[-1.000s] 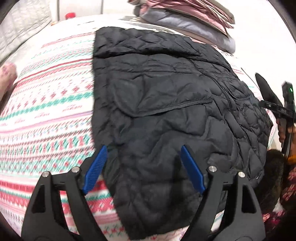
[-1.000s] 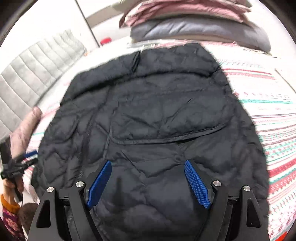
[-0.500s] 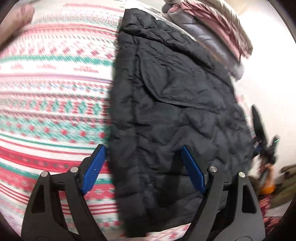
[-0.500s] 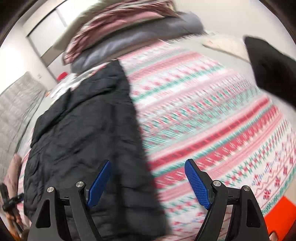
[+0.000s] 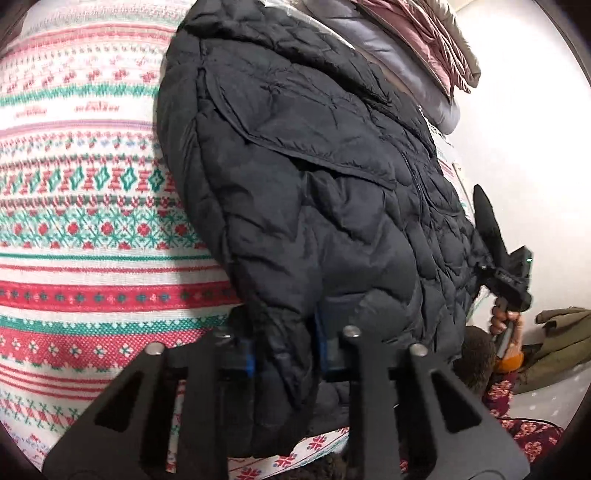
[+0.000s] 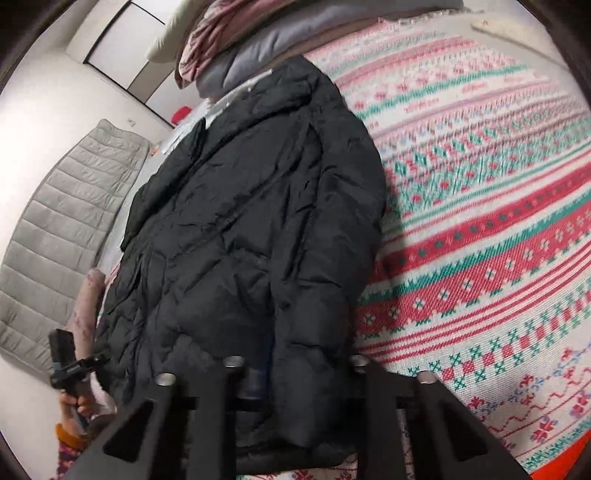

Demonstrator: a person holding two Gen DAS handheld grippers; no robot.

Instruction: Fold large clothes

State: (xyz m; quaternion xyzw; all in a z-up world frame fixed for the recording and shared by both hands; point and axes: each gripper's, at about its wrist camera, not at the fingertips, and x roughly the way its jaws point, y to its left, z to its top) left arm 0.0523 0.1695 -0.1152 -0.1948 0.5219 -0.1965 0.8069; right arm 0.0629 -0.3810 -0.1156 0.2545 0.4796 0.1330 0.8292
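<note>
The black quilted jacket (image 5: 325, 192) is lying on the bed, spread lengthwise over the patterned knit blanket (image 5: 85, 206), with its collar end toward the stack of folded bedding (image 5: 417, 33) at the head and its hem toward the person. It looks already narrowed, one side panel lying turned in over the body, which is probably why it is sitting as a long strip rather than a wide shape.

The left gripper (image 5: 284, 354) is working at the hem corner of the jacket on the blanket side; its jaws are closing, with a thick roll of padded cloth between them, and the blue pads are pressing into it. The right gripper (image 6: 291, 373) is taking the opposite hem corner, its jaws likewise closing on a bunch of the fabric. In the left wrist view the right gripper is showing beyond the jacket's far edge, held by a hand (image 5: 504, 321); in the right wrist view the left gripper is showing at the jacket's other edge.

Holding both hem corners at once makes sense for a bulky garment: with the two corners carried together the hem should stay straight, so the lower half can be brought up toward the collar in one even fold. Each bite is taking in several layers, likely so the turned-in panel is not slipping loose when lifted. The jacket is puffy and slick, so a shallow pinch could let a layer slide out.

Beside the bed, away from the jacket, an olive garment (image 5: 554, 343) is lying on the floor.
</note>
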